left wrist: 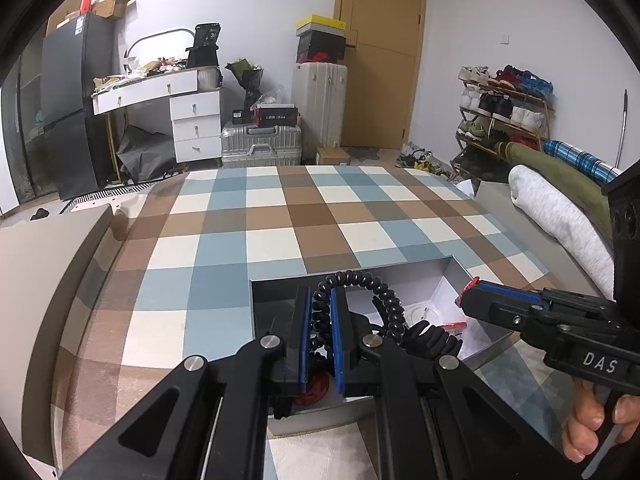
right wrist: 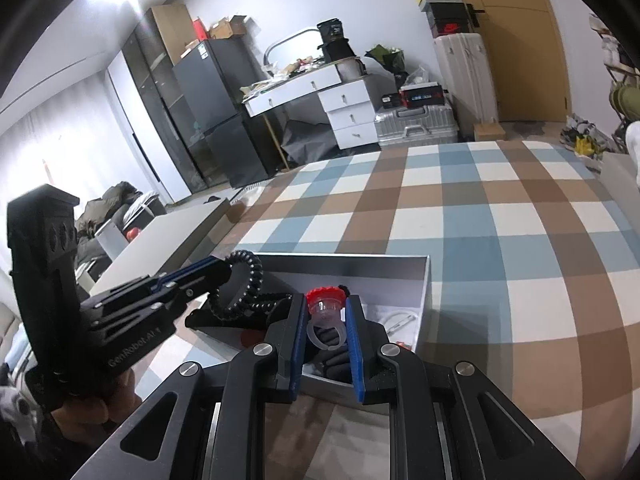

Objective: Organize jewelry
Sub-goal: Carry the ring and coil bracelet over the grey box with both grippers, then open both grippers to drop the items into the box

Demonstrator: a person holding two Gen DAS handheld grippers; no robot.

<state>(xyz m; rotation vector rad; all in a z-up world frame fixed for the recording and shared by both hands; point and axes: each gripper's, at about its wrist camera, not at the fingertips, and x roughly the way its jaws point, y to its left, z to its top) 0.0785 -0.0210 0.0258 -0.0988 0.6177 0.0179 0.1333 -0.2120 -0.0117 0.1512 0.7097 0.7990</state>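
Note:
A grey open box (left wrist: 452, 270) (right wrist: 424, 292) lies on a checked cloth. My left gripper (left wrist: 320, 300) is shut on a black coiled band (left wrist: 372, 284), which loops up above the box; the same coiled band (right wrist: 252, 276) shows at the left gripper's tip (right wrist: 224, 270) in the right wrist view. My right gripper (right wrist: 325, 308) is shut on a clear plastic ring with a red top (right wrist: 326, 304), held over the box; from the left wrist view it (left wrist: 470, 292) reaches in from the right. More black coils (left wrist: 428, 338), a red piece (left wrist: 456, 326) and a clear bangle (left wrist: 424, 314) lie inside.
The checked cloth (left wrist: 280, 220) covers a wide surface ahead. Folded white and green fabric (left wrist: 552, 208) lies at the right. Beyond stand a silver suitcase (left wrist: 262, 144), white drawers (left wrist: 196, 124), a dark fridge (left wrist: 76, 108), a shoe rack (left wrist: 504, 112) and a door (left wrist: 380, 52).

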